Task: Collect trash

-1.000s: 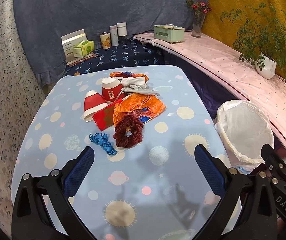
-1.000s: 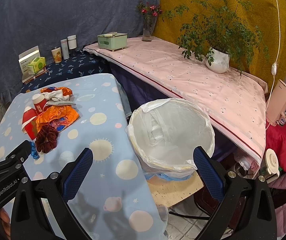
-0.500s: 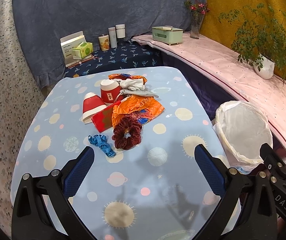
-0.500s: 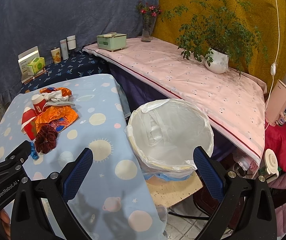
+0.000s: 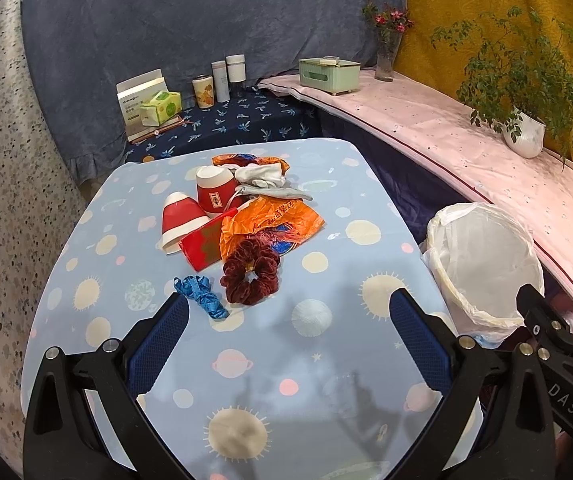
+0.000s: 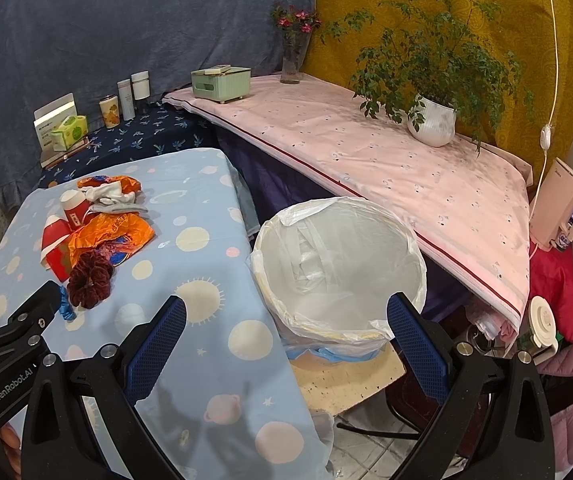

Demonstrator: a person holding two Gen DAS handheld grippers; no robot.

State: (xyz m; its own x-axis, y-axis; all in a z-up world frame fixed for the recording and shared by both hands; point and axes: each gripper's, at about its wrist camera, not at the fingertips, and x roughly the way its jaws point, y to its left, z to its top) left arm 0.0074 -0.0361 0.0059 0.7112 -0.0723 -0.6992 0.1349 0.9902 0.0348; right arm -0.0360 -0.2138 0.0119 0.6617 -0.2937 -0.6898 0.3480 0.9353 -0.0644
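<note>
Trash on the planet-print blue bench has slid slightly lower in the left view, red paper cups, orange plastic bag, while left gripper and right gripper, fingers wide and empty, near it beside the white-lined bin, so nothing is collected yet

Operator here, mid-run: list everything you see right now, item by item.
Paper cups: two, red and white, table, left of pile.
Red flat packet: one, beside the cups.
Orange plastic bag: one, pile centre.
White cloths: bundle, far side of pile.
Maroon velvet scrunchie: one, near edge of pile.
Blue ribbon: one, left of scrunchie.
White-lined bin: one, right of table; no trash visible inside.
Potted plant: one, pink shelf.
Left gripper: jaws open, empty.
Right gripper: jaws open, empty.
</note>
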